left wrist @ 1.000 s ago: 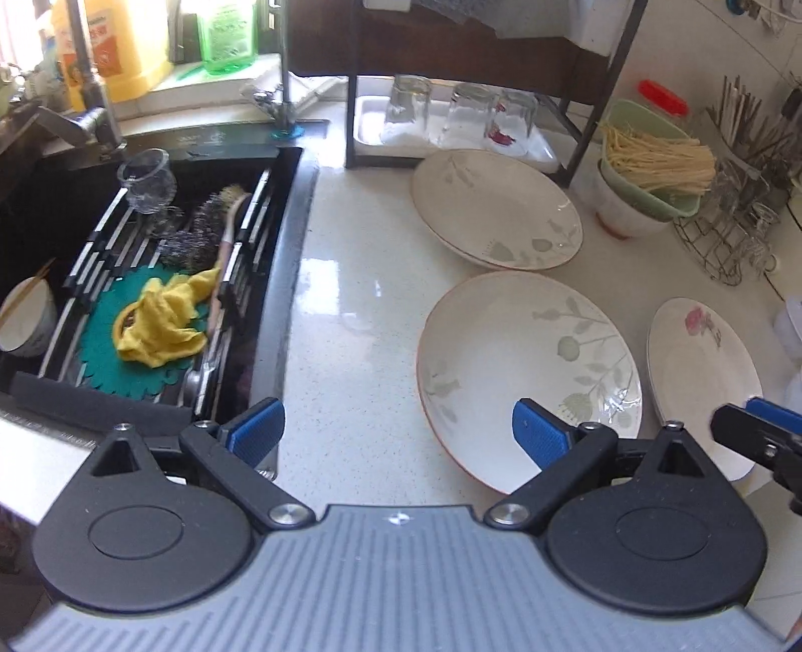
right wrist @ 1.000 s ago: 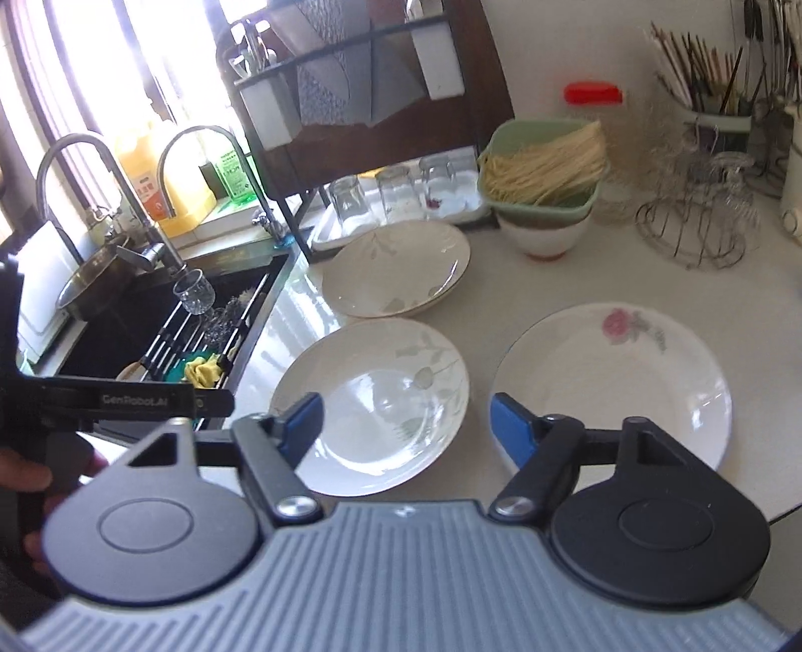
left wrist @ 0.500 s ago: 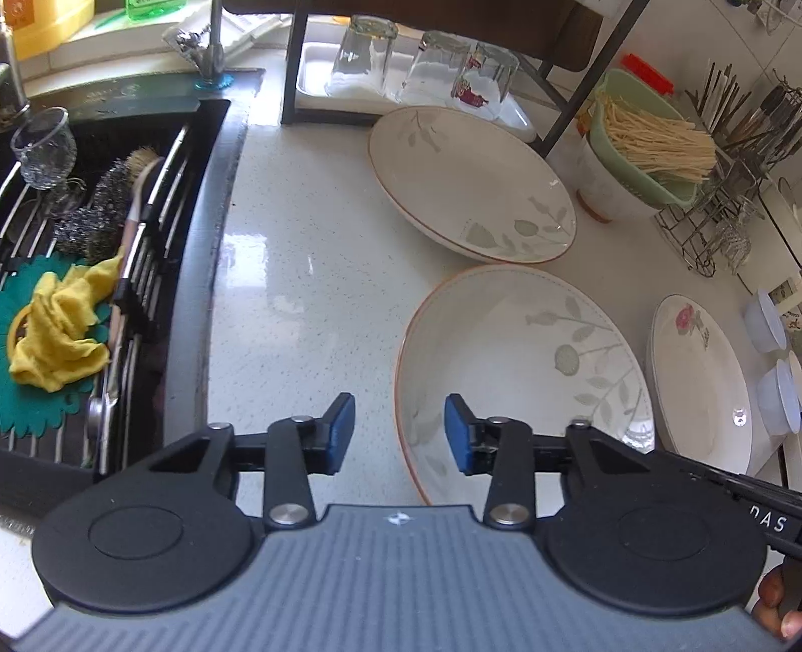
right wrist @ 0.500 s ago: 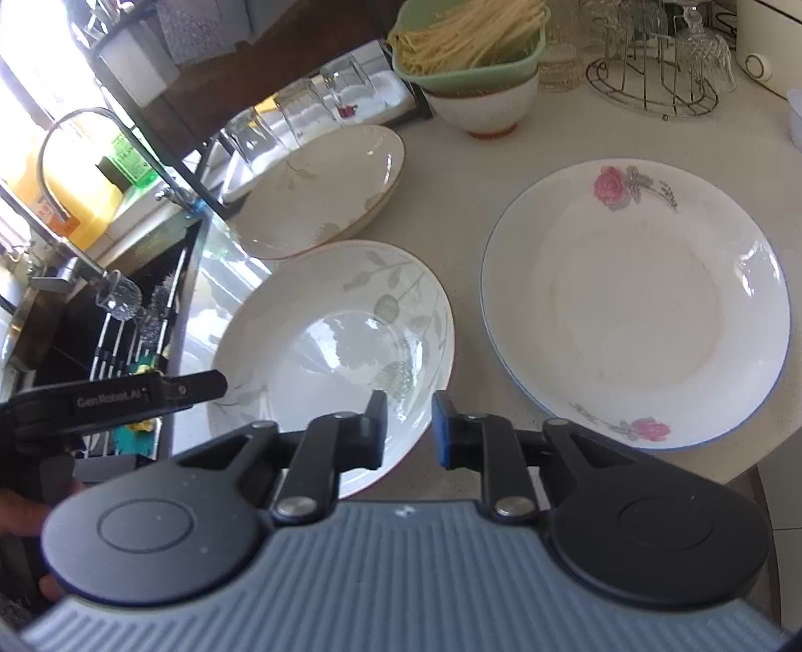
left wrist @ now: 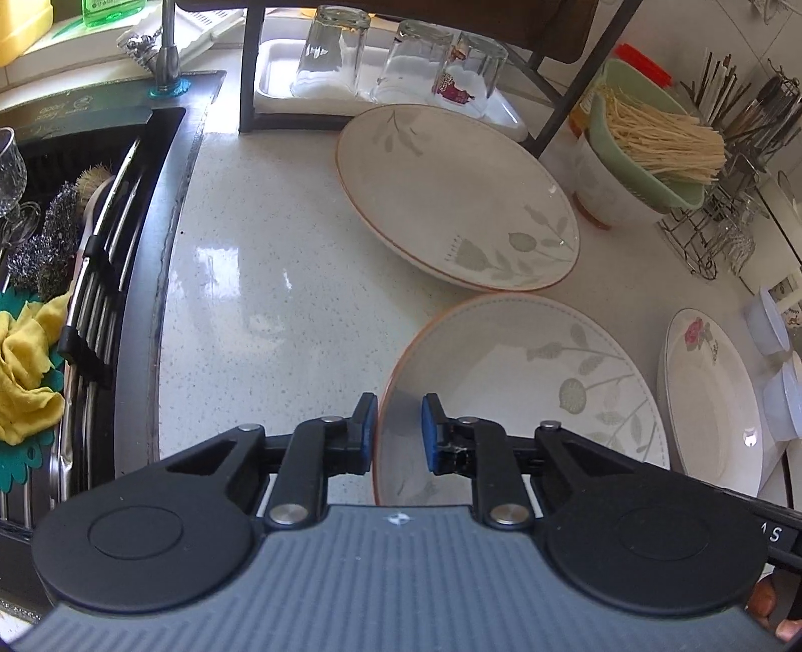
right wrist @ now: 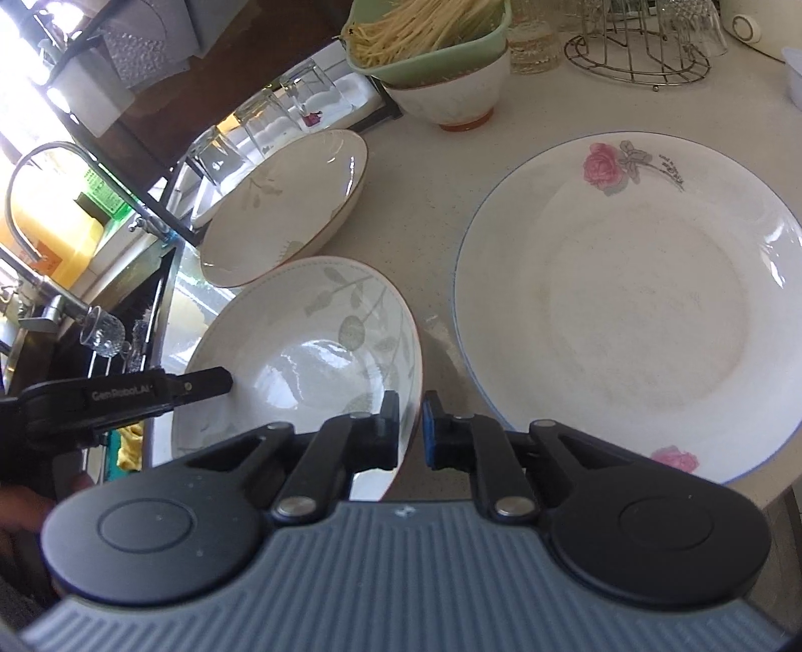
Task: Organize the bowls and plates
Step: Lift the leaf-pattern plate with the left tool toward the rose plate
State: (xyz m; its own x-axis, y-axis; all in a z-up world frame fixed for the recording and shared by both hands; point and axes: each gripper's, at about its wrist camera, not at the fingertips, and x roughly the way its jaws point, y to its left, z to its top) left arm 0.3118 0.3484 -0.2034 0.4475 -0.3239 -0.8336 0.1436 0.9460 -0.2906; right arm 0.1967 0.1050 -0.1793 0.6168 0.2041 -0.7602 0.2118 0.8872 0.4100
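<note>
Porcelain with a grey leaf print and a thin rust-red rim, the near leaf plate lies flat on the speckled counter toward its front edge, and both tongs have it by opposite sides. The left gripper straddles the rim on the sink side; its jaws have just been closing, and a sliver of gap seems to remain at the pads, so I cannot tell whether that bite is firm. The right gripper has nearly shut on the rim that faces the rose plate, one blue pad inside and one outside.

A second leaf plate sits toward the back, close behind the first, its far edge by the glass tray under the dark rack. The rose plate lies just beside the held one at the counter's front right.

Risk, as I judge it: glazed rims are slick and both grips are shallow. If the two sides rise unevenly, the plate could tilt and slide out. A loose left bite would leave the weight on the right pads alone. Swinging it could clip either neighbouring plate or the bowl under the green noodle colander.
</note>
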